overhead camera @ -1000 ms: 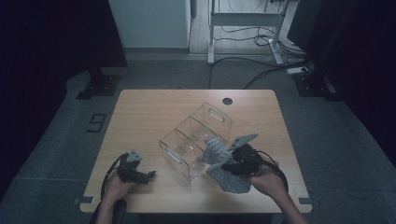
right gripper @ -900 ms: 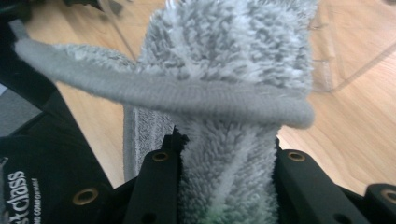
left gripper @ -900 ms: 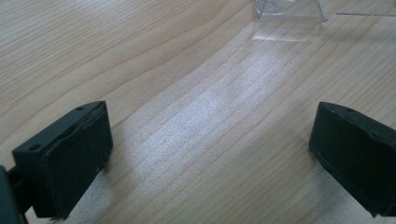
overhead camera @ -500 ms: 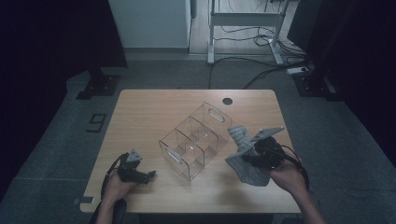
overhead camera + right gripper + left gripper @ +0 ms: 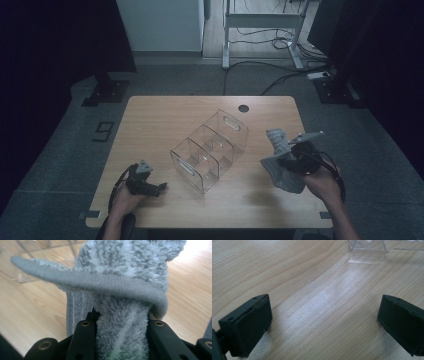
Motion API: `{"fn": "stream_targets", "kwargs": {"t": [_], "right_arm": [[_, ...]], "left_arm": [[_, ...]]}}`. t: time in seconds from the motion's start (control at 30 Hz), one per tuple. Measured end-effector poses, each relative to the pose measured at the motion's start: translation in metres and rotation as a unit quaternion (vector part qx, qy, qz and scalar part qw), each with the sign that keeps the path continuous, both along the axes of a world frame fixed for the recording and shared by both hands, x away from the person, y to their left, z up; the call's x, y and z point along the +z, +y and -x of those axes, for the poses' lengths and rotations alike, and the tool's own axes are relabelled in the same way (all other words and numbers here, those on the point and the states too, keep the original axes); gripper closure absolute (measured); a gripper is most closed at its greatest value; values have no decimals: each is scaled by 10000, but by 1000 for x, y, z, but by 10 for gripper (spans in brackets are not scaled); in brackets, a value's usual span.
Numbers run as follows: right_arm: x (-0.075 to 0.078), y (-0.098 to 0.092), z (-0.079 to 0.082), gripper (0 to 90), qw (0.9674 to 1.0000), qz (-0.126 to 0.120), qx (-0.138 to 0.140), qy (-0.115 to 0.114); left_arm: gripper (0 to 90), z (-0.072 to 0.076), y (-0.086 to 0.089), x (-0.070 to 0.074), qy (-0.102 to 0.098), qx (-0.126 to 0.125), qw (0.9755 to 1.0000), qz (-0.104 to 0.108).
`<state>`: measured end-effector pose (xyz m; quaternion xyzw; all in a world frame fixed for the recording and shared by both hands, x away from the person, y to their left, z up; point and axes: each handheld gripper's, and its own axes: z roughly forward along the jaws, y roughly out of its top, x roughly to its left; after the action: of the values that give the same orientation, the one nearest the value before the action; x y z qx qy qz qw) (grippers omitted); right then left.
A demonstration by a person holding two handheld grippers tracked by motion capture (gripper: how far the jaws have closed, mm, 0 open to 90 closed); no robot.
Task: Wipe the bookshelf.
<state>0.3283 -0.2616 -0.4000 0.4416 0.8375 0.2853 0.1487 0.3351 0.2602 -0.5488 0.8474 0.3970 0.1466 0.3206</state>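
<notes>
One grey microfibre cloth [image 5: 281, 165] hangs clamped in the right gripper [image 5: 292, 156] beside the clear divided organizer [image 5: 210, 150]; the left gripper [image 5: 150, 186] rests open-fingered on the surface [image 5: 165, 117]. Likely next: wiping the organizer.

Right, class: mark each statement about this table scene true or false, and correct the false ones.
1. The right hand-held gripper is clamped on a grey fluffy sock. True.
2. The left hand-held gripper holds a sock. False: its jaws stand open over the bare wooden table.
3. The clear plastic organiser stands between the two grippers. True.
4. The sock lies inside the organiser. False: it is held to the organiser's right.
</notes>
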Motion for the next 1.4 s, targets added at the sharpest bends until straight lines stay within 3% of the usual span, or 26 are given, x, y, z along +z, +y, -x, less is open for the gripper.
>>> {"fn": "stream_targets", "kwargs": {"t": [0.27, 0.6, 0.9, 1.1, 1.23, 1.4], "right_arm": [[-30, -10, -12, 675, 9997, 62, -245, 63], [-80, -10, -26, 636, 9988, 177, -397, 242], [-115, -10, -31, 555, 9978, 8, -466, 477], [-121, -8, -30, 422, 9984, 25, -349, 455], [-114, -9, -29, 351, 9985, -127, -232, 483], [-100, -9, -25, 313, 9990, -269, -150, 329]], "left_arm": [[0, 0, 0, 0, 0, -4, 10000, 1], [0, 0, 0, 0, 0, 4, 10000, 1], [0, 0, 0, 0, 9, 15, 10000, -6], [0, -1, -1, 0, 16, 22, 10000, -13], [0, -1, -1, 1, 40, 22, 10000, -36], [0, -1, -5, 4, 86, 36, 9998, -159]]}}
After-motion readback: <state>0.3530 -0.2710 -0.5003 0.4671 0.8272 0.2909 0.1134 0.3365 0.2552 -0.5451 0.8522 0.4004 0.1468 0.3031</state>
